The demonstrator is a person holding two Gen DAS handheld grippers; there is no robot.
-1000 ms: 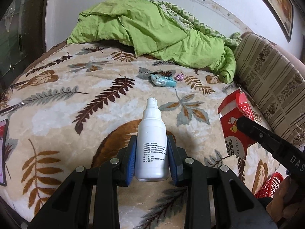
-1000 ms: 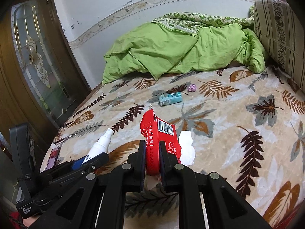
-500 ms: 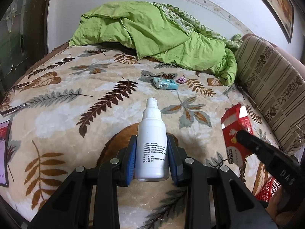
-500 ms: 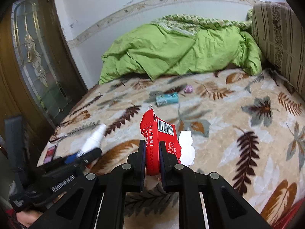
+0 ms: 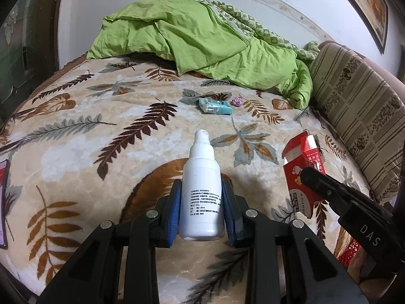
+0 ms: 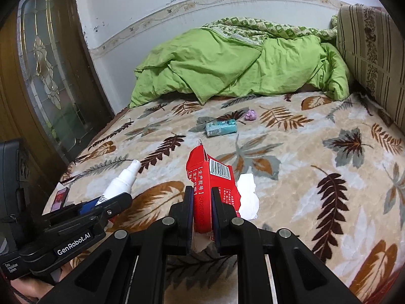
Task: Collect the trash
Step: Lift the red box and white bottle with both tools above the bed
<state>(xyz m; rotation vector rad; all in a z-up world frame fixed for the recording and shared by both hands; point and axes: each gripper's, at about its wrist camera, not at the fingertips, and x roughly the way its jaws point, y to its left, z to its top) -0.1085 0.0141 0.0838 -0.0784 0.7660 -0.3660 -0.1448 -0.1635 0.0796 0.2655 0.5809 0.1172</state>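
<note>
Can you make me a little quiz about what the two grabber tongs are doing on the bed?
1. True or false: the left tongs are shut on the white plastic spray bottle.
2. What do the right tongs hold? A) the teal packet B) the torn red cardboard box C) the purple wad
3. Fill in: the small crumpled purple wad lies beside the ____ packet on the leaf-patterned blanket.

Key:
1. True; the blue pads press both sides of the bottle.
2. B; the torn red cardboard box sits squeezed between the jaws.
3. Teal; both lie in front of the rumpled green quilt.
</note>
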